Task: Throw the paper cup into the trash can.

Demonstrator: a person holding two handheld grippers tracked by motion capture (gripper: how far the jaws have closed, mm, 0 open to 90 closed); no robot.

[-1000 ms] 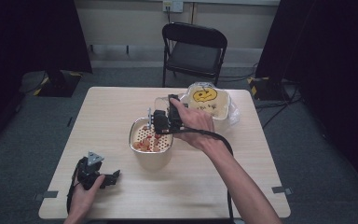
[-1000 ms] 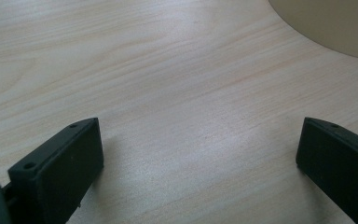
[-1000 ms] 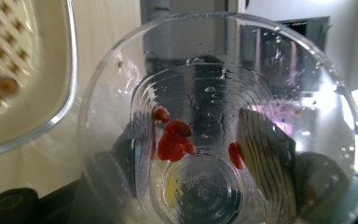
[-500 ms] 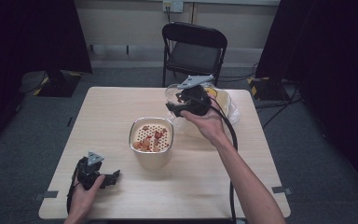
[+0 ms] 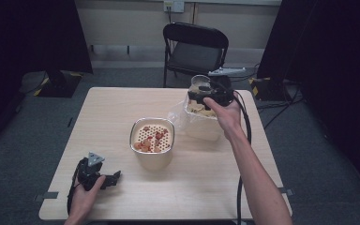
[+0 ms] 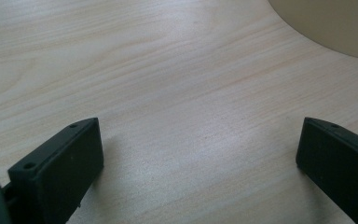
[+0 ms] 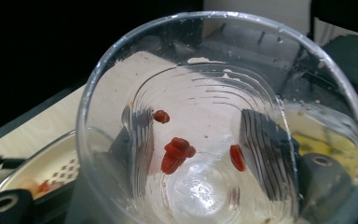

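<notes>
- while my right tongs (image 5: 205, 93) grip one clear, ribbed plastic cup (image 7: 223, 126) over the bench's far right, its jaws press the cup's walls from outside.
- four small red bits (image 7: 176, 153) cling inside the cup, near its round bottom.
- my left tongs (image 6: 200, 158) rest wide apart and empty on the pale wood-grain bench (image 6: 168, 79).
- one cream, round-cornered container (image 5: 153, 140) with a perforated insert stands mid-bench.

Clear cup (image 7: 223, 121), red bits (image 7: 175, 154); cream perforated container (image 5: 153, 140).
</notes>
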